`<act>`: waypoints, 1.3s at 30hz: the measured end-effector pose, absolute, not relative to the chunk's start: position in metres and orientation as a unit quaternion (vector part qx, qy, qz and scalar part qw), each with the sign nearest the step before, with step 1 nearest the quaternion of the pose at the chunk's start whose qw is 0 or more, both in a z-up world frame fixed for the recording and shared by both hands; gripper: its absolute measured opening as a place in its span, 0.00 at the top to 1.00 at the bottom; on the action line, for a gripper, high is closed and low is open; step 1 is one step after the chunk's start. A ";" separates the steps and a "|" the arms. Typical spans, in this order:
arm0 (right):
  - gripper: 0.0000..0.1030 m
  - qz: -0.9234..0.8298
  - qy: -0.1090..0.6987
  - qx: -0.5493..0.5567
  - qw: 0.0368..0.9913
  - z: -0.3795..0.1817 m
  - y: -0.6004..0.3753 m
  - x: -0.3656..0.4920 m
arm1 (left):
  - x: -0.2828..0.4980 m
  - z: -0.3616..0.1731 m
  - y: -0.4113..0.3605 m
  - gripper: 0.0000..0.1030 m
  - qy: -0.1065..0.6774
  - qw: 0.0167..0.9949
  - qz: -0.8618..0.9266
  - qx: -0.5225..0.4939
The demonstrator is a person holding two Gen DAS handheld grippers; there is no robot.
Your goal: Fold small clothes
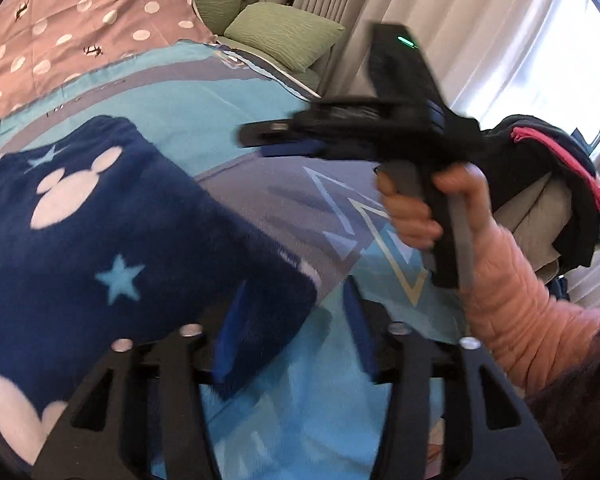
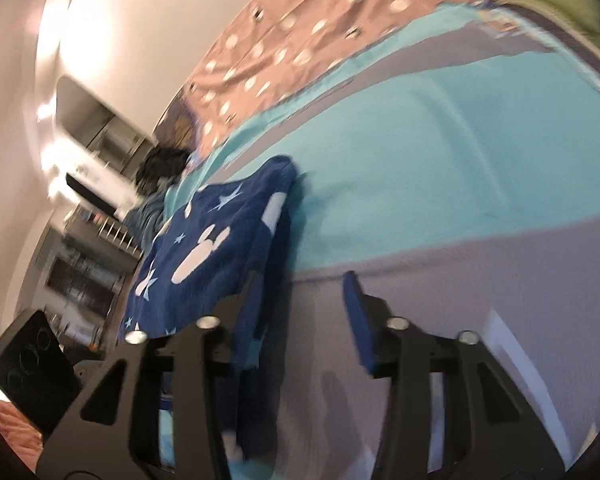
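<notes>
A folded garment lies on the bed, pillows behind it.

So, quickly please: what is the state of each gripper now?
Left gripper: open, holding nothing; the navy garment lies beside its left finger.
Right gripper: open, holding nothing.

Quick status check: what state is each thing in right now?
Navy garment: folded, flat on the bed.
Left gripper: open, empty, at the garment's edge.
Right gripper: open, empty, raised off the bed.
Clothes pile: heaped at bedside.
</notes>
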State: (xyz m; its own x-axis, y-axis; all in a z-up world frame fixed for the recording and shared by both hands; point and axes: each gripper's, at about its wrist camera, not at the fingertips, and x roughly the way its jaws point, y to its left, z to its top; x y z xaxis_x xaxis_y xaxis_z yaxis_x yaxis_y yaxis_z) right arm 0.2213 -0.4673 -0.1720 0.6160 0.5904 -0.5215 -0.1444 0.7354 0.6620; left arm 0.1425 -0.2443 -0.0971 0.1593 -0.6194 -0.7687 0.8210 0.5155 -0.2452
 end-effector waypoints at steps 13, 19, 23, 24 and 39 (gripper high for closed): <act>0.53 0.330 0.484 0.268 0.765 -0.188 -0.411 0.322 | 0.146 -0.135 -0.268 0.45 0.480 0.716 -0.486 0.140; 0.83 0.319 0.471 0.235 0.788 -0.183 -0.387 0.349 | 0.147 -0.142 -0.265 0.47 0.469 0.719 -0.492 0.145; 0.72 0.334 0.460 0.309 0.762 -0.199 -0.413 0.345 | 0.156 -0.145 -0.274 0.47 0.474 0.712 -0.498 0.143; 0.66 0.331 0.456 0.325 0.760 -0.199 -0.420 0.344 | 0.154 -0.145 -0.273 0.47 0.473 0.709 -0.503 0.146; 0.91 0.231 0.404 0.200 0.862 -0.171 -0.391 0.388 | 0.165 -0.143 -0.250 0.47 0.464 0.702 -0.525 0.130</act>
State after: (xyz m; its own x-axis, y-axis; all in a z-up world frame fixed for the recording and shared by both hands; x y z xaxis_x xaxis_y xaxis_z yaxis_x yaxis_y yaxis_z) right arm 0.3875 -0.3913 -0.1713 0.5662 0.5604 -0.6045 -0.2366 0.8130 0.5321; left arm 0.1651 -0.2497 -0.1433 0.0181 -0.6160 -0.7876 0.8567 0.4157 -0.3054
